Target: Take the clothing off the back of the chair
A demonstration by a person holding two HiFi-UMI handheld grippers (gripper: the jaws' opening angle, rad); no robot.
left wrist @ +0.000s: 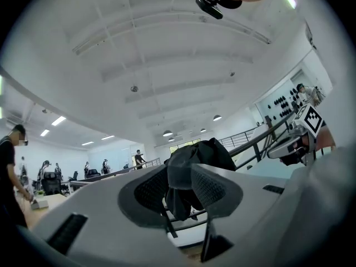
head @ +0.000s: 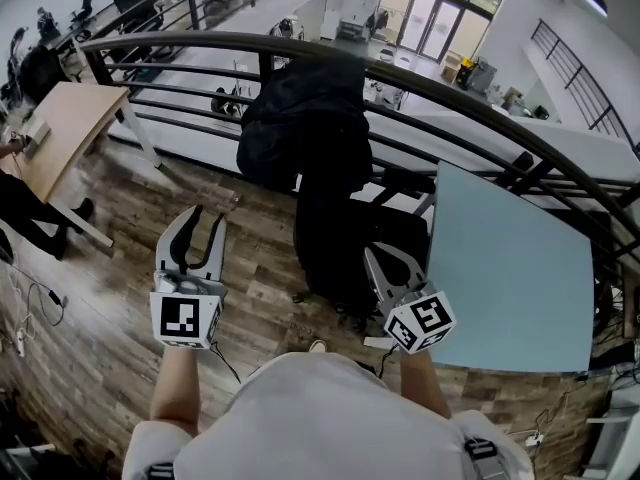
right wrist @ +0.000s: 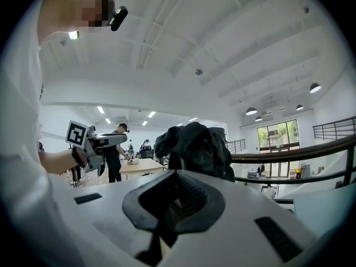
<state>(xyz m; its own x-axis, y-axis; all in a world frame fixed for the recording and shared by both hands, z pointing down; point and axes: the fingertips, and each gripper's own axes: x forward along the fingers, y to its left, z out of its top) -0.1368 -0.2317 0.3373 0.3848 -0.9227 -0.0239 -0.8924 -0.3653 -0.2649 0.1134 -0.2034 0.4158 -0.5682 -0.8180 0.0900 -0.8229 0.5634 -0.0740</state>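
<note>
At the far left of the head view, a person in black [head: 22,211] stands by a wooden table [head: 62,116] on the plank floor [head: 105,308], and loose cables [head: 38,296] lie on the boards below them. A dark curved railing [head: 200,43] runs along the edge of the mezzanine behind everything.

Next comes the left gripper [head: 208,218], held level over the floor, well apart from the chair and to its left. Its jaws stand a little apart with nothing gripped. In the left gripper view [left wrist: 179,185] the cloth shows only through the narrow gap, far beyond the pads [left wrist: 214,185].

In the middle stands the black chair [head: 335,253], close against the railing. The black jacket [head: 305,118] is draped over the top of its back, bunched and hanging down on the rail side. Both gripper views face it [left wrist: 200,152] [right wrist: 194,143], and neither gripper touches it.

The right gripper [head: 378,258] is just in front of the chair's lower right side. Its jaws are together with nothing between them, as the right gripper view [right wrist: 175,200] shows. That view also catches the left gripper's marker cube [right wrist: 77,133] off to its left.

At the right, a pale blue table [head: 505,268] stands just beside the chair, with one corner under the railing.
</note>
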